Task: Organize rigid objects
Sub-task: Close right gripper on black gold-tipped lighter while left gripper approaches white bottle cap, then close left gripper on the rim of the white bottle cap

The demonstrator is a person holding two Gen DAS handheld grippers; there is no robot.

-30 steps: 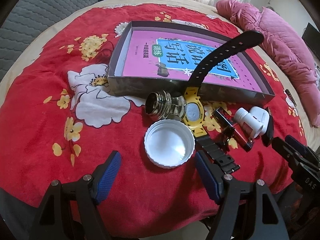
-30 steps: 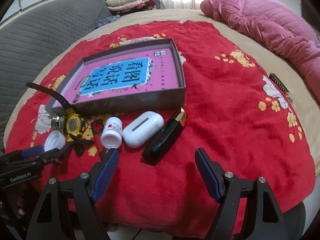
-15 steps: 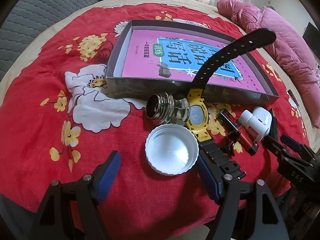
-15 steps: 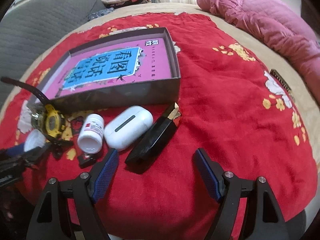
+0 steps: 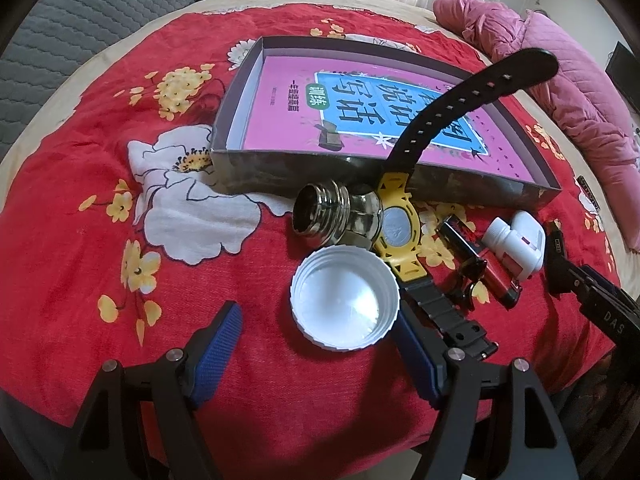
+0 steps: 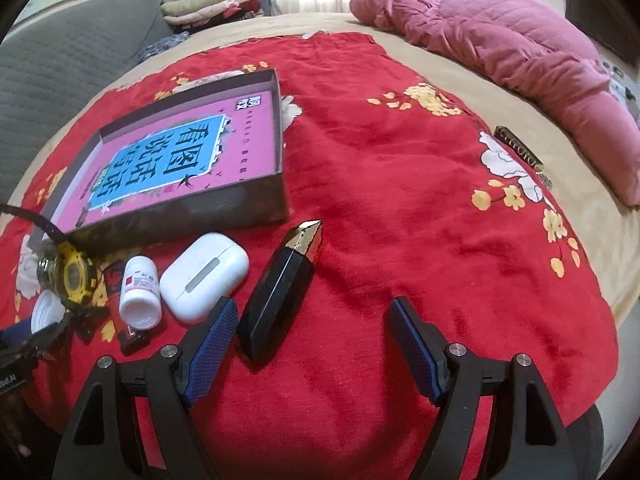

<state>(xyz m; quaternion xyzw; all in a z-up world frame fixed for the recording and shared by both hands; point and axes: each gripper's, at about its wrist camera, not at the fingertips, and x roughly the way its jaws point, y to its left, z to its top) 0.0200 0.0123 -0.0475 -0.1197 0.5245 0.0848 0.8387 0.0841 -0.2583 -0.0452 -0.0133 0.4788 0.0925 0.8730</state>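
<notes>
Left gripper [image 5: 316,340] jaws spread around white lid [image 5: 345,297]; yellow watch [image 5: 396,228] beside, perhaps touching lid

cloth [image 5: 80,240]: plush red | cap [image 5: 345,307]: white ribbed plastic | bottle neck [image 5: 316,216]: shiny metal

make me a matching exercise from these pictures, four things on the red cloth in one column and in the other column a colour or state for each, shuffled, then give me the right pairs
Things:
1. bottle cap
2. watch
3. earbud case
4. box

Descriptions:
A. yellow body with a black strap sticking up
B. white, closed, lying beside the small white bottle
C. white, round, lying open side up
D. dark walls, a pink book cover inside

Pairs: 1-C, 2-A, 3-B, 4-D
</notes>
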